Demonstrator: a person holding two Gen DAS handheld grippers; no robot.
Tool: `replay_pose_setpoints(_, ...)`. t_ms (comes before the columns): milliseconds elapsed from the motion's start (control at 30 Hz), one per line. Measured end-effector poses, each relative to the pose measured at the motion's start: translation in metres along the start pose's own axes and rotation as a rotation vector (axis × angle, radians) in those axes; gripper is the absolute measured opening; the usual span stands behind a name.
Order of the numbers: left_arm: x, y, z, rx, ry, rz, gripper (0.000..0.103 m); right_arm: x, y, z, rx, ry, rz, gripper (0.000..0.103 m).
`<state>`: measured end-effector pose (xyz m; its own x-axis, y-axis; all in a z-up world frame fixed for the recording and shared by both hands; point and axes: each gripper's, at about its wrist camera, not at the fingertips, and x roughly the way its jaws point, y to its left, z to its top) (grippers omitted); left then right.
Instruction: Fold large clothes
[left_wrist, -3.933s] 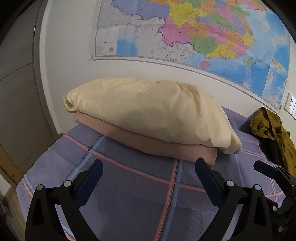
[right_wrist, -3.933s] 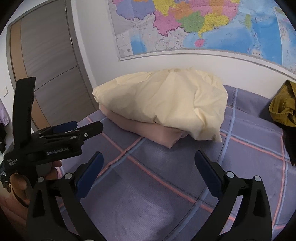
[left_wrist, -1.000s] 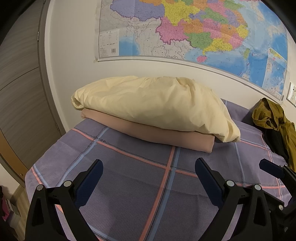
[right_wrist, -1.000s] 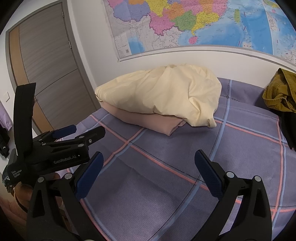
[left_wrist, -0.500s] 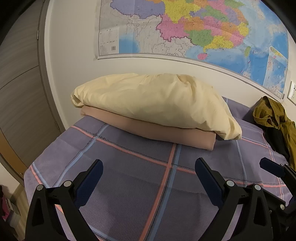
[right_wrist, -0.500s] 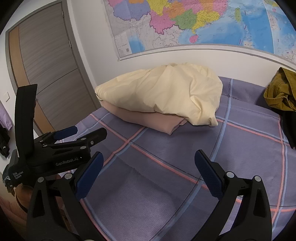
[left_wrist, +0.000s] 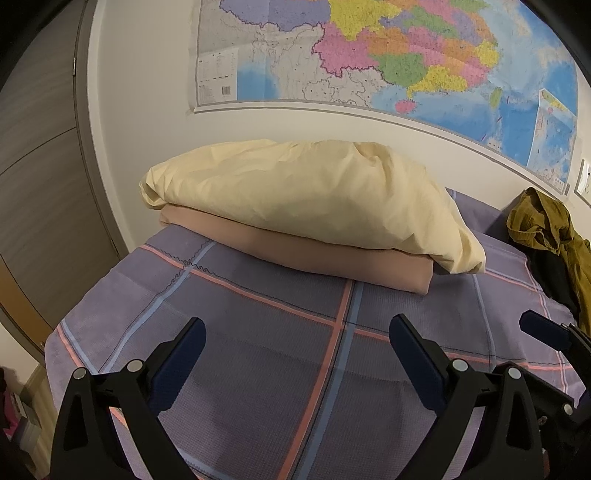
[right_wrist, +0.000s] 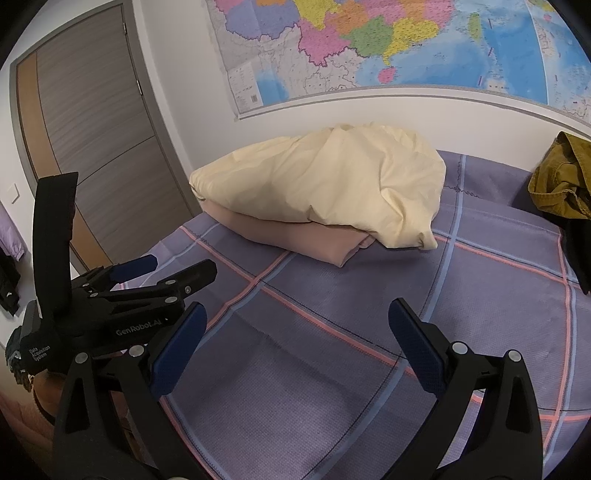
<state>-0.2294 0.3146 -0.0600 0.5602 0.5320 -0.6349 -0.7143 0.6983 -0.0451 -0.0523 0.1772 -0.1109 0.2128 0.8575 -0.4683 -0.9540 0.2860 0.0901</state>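
The left gripper (left_wrist: 297, 360) and the right gripper (right_wrist: 297, 345) are both held with jaws spread wide and nothing between them, over the near part of a purple plaid bedspread with pink and blue stripes (left_wrist: 258, 332). The crumpled mustard-olive garment (left_wrist: 543, 229) is seen at the far right edge of the bed, well apart from both grippers and beyond the right one. A cream pillow (left_wrist: 306, 195) is stacked on a folded pink blanket (left_wrist: 295, 254) at the far edge, below a coloured wall map (left_wrist: 388, 55).
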Motion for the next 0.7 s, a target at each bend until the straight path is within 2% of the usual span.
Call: replay_pose_setpoints(700, 0.0029, -0.0061, 0.0050, 0.011, -0.011, -0.013, 0.096, 0.0043, -0.0021, 0.0048, 0.003, -0.007, 0.001, 0.097)
